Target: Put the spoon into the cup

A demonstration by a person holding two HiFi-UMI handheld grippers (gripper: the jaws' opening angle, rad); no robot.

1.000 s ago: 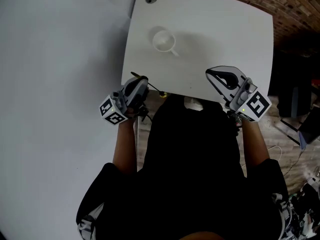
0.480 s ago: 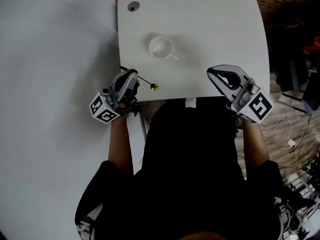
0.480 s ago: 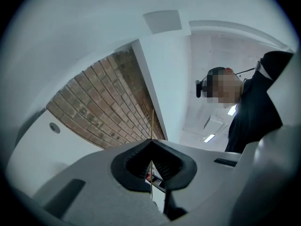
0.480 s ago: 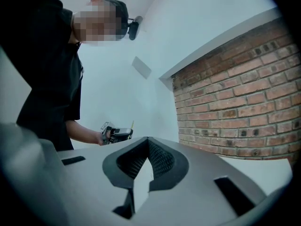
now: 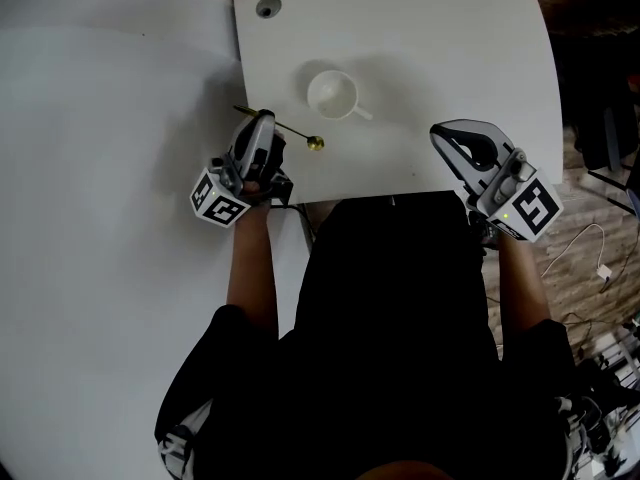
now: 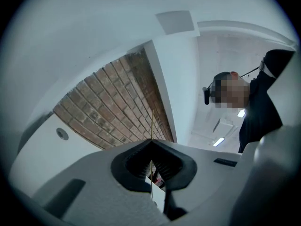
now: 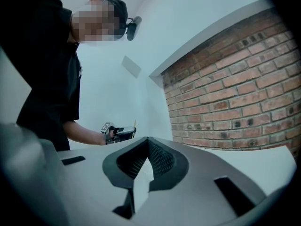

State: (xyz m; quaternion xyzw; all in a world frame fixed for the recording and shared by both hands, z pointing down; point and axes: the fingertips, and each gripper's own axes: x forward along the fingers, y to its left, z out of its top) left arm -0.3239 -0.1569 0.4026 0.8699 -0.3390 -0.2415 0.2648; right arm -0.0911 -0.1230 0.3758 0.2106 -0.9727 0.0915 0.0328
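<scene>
A white cup (image 5: 333, 95) with its handle to the right stands on the white table (image 5: 440, 58). My left gripper (image 5: 262, 121) is just left of and nearer than the cup, shut on the thin handle of a gold spoon (image 5: 296, 134). The spoon's bowl (image 5: 315, 143) points right, just below the cup, and its handle end sticks out to the left. The left gripper view shows the handle as a thin line pinched between the shut jaws (image 6: 151, 142). My right gripper (image 5: 450, 140) hovers over the table's near right part, shut and holding nothing (image 7: 148, 142).
A round grommet hole (image 5: 266, 8) sits in the table's far left corner. A white wall or panel (image 5: 110, 168) borders the table's left side. Brick wall shows beyond the far edge. Wooden floor with cables (image 5: 590, 258) lies to the right.
My left gripper has carried the spoon from the table's near edge up toward the cup. The right gripper has stayed near the same spot.
</scene>
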